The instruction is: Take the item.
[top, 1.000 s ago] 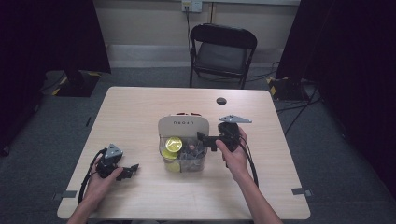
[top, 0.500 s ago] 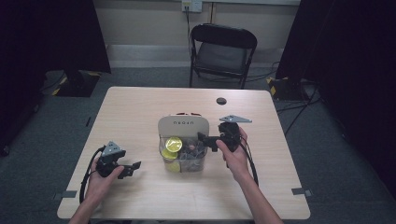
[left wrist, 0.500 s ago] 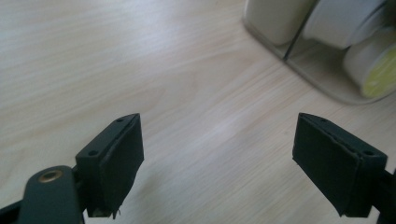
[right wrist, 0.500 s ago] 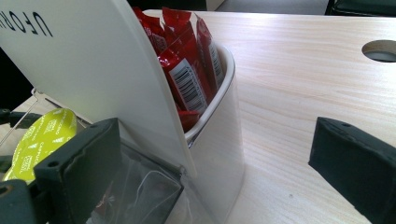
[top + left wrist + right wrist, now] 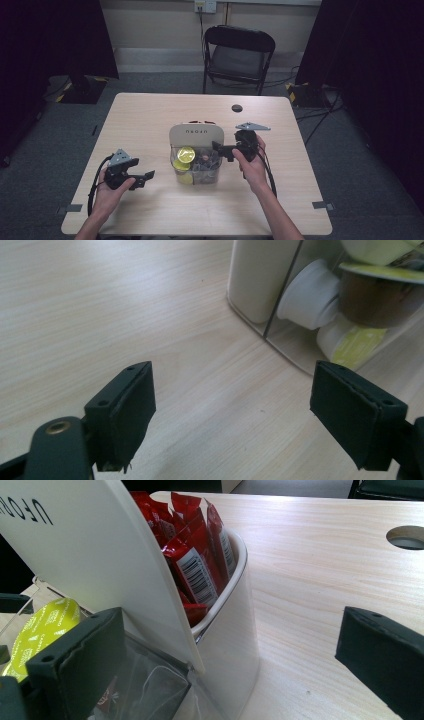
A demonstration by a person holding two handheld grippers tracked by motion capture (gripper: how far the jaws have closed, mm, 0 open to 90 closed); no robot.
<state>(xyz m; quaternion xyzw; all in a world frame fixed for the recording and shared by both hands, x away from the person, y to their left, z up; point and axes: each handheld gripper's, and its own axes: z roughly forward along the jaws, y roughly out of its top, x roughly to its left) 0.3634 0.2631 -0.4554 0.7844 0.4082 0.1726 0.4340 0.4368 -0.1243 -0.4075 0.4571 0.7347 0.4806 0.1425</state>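
Room: dark curtains hung on both sides; a black folding chair [image 5: 239, 52] stood behind your pale wooden table [image 5: 150, 115].
Organizer: a white and clear organizer [image 5: 196, 150] sat near the table's middle, holding yellow-lidded pods [image 5: 186, 155] in its clear front and red sachets [image 5: 197, 555] in its white back pocket.
Left claw: your left claw [image 5: 145, 178] hovered above the table, well left of the organizer, pointing toward it; its jaws had just been closing, yet stood apart with nothing between them.
Right claw: your right claw [image 5: 220, 148] sat at the organizer's right edge, jaws wide apart and holding nothing; one jaw was over the clear front, the other outside the organizer above the table.
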